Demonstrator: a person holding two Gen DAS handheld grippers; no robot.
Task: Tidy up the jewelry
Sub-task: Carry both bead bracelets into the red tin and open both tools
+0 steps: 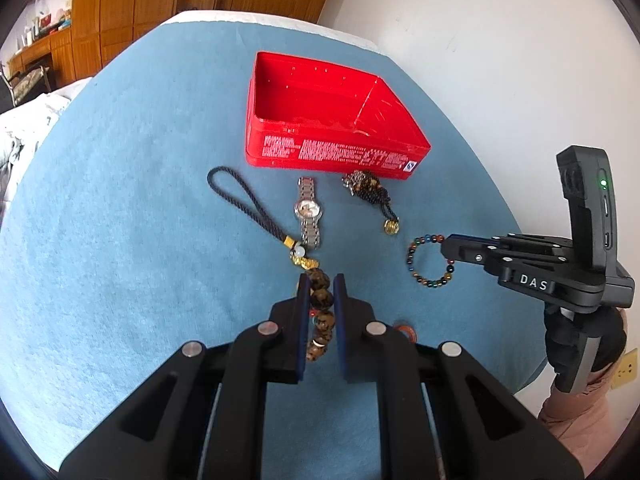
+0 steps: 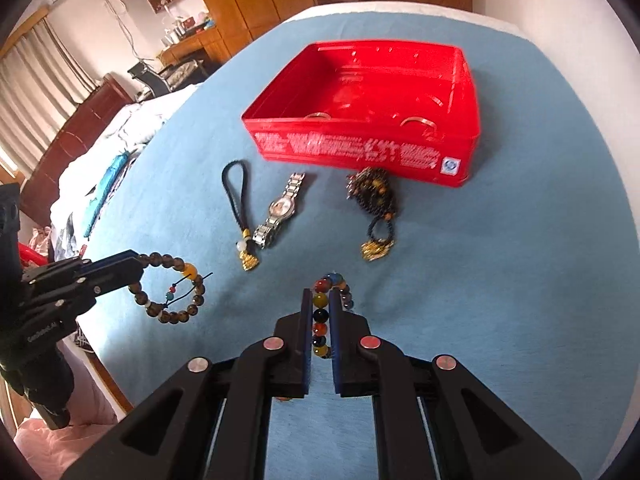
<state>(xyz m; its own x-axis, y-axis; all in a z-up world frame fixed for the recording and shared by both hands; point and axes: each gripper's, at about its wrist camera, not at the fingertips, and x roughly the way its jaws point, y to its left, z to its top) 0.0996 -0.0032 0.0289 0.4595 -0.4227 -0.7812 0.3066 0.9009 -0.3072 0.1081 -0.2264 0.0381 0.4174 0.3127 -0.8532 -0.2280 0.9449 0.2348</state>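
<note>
Left wrist view. The left gripper (image 1: 322, 284) had its fingers (image 1: 303, 300) clenched on the brown bead bracelet (image 1: 322, 312), whose strand ran between the pads, a grip suited to carrying it to the open red box (image 1: 332, 152) at the far side of the blue surface (image 1: 140, 220). Between gripper and box lay a corded charm (image 1: 256, 208) and a silver watch (image 1: 309, 212), the charm's end touching the bracelet; a dark tasselled bead bundle (image 1: 370, 192) lay just before the box wall. The right gripper (image 1: 450, 249) met the multicoloured bead bracelet (image 1: 428, 260) at its right side.

Right wrist view. The right gripper (image 2: 320, 308) was closed on the multicoloured bead bracelet (image 2: 322, 320), beads stacked between its fingers (image 2: 307, 320). The left gripper (image 2: 136, 266) pinched the brown bead bracelet (image 2: 172, 292), its loop spread flat beside it. Ring-like shapes showed inside the red box (image 2: 360, 148). The watch (image 2: 280, 210), corded charm (image 2: 240, 216) and bead bundle (image 2: 374, 208) lay across the direct path to the box, so each bracelet likely needed lifting clear.
</note>
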